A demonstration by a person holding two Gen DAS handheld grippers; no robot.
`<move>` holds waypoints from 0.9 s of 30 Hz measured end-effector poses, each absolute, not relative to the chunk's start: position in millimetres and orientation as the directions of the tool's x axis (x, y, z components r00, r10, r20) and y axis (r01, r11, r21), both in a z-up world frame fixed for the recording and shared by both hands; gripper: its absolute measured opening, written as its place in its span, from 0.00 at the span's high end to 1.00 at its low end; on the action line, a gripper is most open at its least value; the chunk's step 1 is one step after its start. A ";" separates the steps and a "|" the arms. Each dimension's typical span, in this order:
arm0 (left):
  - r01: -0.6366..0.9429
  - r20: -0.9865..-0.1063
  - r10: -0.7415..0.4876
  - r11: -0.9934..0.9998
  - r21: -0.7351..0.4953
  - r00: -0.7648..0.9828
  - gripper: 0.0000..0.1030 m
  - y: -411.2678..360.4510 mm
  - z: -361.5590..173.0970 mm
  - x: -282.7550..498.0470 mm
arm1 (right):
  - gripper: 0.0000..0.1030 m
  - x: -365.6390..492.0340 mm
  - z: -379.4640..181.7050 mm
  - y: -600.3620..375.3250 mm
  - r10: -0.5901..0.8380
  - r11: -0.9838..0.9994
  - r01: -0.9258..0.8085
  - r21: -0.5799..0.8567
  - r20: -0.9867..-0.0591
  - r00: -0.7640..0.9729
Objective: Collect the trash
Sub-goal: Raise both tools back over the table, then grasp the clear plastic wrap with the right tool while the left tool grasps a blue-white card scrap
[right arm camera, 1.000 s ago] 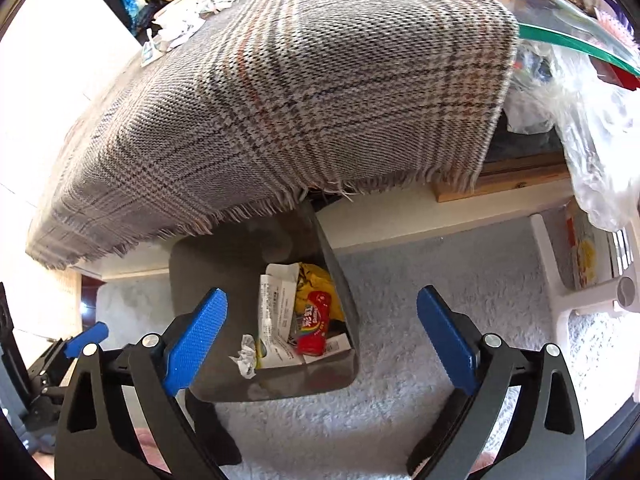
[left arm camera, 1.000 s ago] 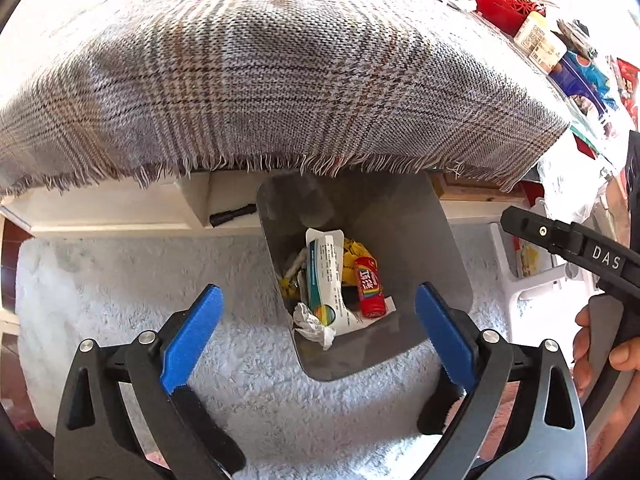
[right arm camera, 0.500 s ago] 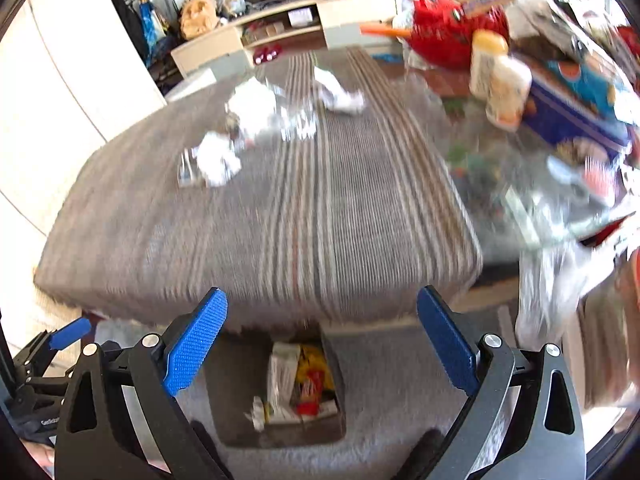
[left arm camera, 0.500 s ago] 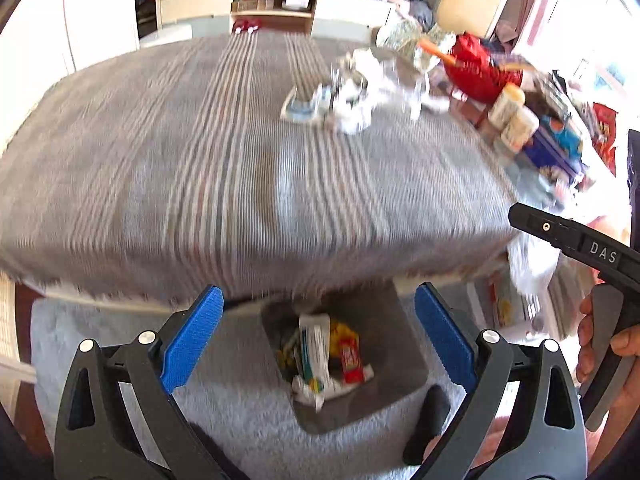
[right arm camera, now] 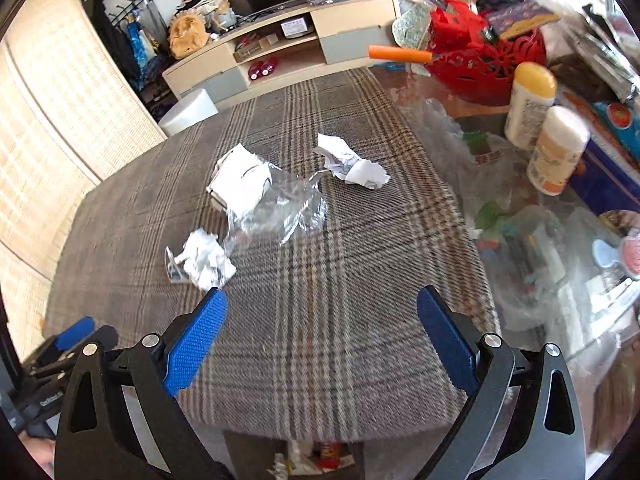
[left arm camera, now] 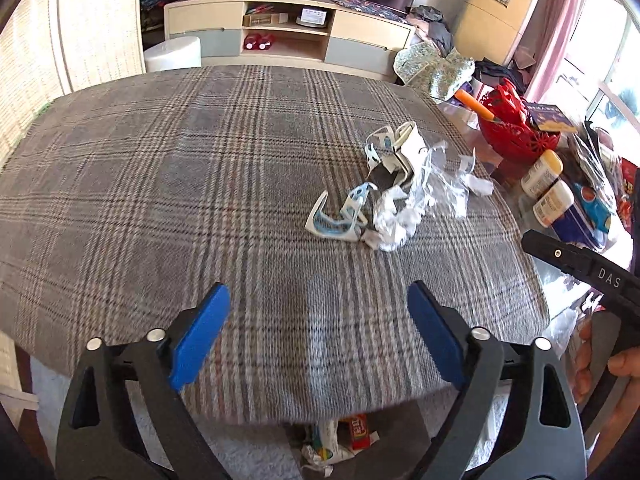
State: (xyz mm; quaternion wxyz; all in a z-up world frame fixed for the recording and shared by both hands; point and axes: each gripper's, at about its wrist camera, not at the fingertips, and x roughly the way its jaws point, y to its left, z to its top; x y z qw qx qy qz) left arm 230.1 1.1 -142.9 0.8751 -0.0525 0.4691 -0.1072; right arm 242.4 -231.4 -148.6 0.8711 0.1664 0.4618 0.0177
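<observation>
Trash lies on the plaid tablecloth (left arm camera: 200, 184): a torn white-and-blue carton (left arm camera: 340, 220), crumpled white paper (left arm camera: 394, 226), clear plastic wrap (left arm camera: 440, 184) and a white box (left arm camera: 404, 148). In the right wrist view the crumpled paper (right arm camera: 206, 258), plastic wrap (right arm camera: 288, 208), white box (right arm camera: 240, 178) and another paper wad (right arm camera: 352, 164) show. My left gripper (left arm camera: 318, 332) is open and empty above the near table edge. My right gripper (right arm camera: 322, 340) is open and empty there too. The trash bin's contents (left arm camera: 340, 436) peek out below the table edge.
A red basket (right arm camera: 484, 60) with an orange stick, two white bottles (right arm camera: 556, 152) and plastic bags crowd the glass table part at the right. A low TV cabinet (left arm camera: 288, 36) stands beyond the table. White carpet lies below.
Both grippers have risen from looking down at the bin on the floor to above the table edge; the tabletop trash has come into view. Both stayed open.
</observation>
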 end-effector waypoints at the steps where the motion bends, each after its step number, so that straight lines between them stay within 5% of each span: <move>1: 0.142 -0.811 -0.245 0.970 -0.200 0.532 0.25 1.6 -143.8 235.6 | 0.07 250.0 -151.5 -233.2 0.199 0.936 0.132 0.327 -0.799 0.567; 12: 0.180 -0.817 -0.260 0.964 -0.194 0.515 0.47 -15.8 -160.7 292.3 | 0.48 316.4 -176.0 -221.2 0.286 0.906 0.125 0.405 -0.801 0.526; 21: 0.167 -0.842 -0.234 0.971 -0.173 0.487 0.47 -23.5 -181.9 320.5 | 0.49 332.6 -201.2 -214.6 0.294 0.905 0.125 0.407 -0.810 0.507; 24: 0.170 -0.851 -0.234 0.970 -0.173 0.470 0.47 -23.6 -190.6 326.2 | 0.68 334.5 -200.7 -212.2 0.272 0.918 0.114 0.380 -0.813 0.515; 27: 0.180 -0.848 -0.263 0.963 -0.200 0.461 0.54 -23.4 -194.6 329.6 | 0.73 331.5 -199.7 -213.4 0.277 0.921 0.093 0.378 -0.805 0.525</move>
